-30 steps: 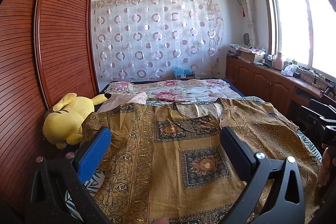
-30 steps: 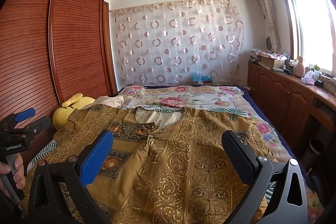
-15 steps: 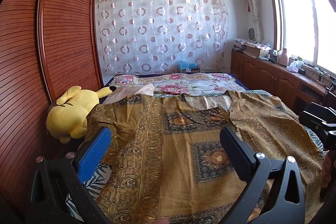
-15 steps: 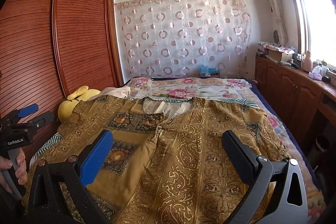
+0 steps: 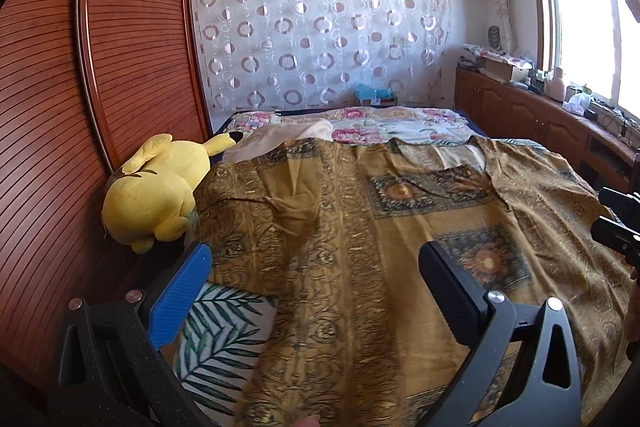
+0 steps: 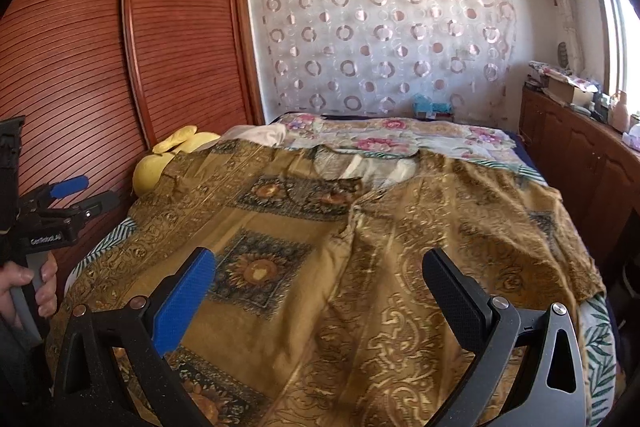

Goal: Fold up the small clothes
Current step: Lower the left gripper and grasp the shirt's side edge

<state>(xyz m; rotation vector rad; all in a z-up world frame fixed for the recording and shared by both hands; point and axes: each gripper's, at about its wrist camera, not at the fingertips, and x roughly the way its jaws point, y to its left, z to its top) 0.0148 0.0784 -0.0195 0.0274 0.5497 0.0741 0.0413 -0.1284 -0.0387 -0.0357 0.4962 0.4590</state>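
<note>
Presently the garment (image 5: pixel 360 247) is spread flat across the bed (image 5: pixel 216 327), ready for folding. Left gripper (image 5: pixel 316 291) and right gripper (image 6: pixel 320 291) are held wide apart above it, empty.

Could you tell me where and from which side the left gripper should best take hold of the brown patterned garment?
Probably the garment's left sleeve edge near the yellow plush, approached from the left side. That edge lies free over the leaf-print sheet, so one finger of the open left gripper could slide under it and pinch.
</note>
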